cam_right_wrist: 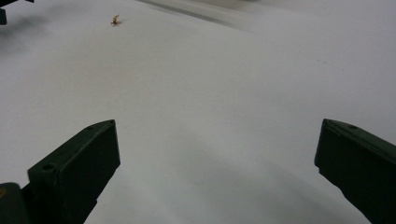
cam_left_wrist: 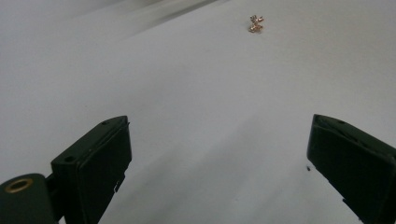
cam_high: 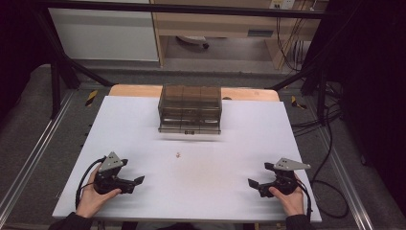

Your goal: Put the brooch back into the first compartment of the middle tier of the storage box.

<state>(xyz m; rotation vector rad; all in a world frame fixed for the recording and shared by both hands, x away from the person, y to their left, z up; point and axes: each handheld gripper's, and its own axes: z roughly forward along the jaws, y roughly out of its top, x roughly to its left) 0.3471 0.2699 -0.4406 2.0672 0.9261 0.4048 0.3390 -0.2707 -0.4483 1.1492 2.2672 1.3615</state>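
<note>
We hold the left gripper (cam_high: 136,182) near the table's (cam_high: 230,129) near-left corner and the right gripper (cam_high: 253,184) near its near-right corner, both with jaws spread wide and empty. The tiny gold trinket (cam_high: 178,155) lies alone mid-table, well apart from both. It looks so small and light that wide jaws could nudge it away or pinch air. Farther off, the smoky drawer box (cam_high: 190,109) sits by the far edge.

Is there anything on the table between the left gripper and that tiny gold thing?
No. In the left gripper view, bare white table runs from the open left gripper to the tiny gold thing.
</note>
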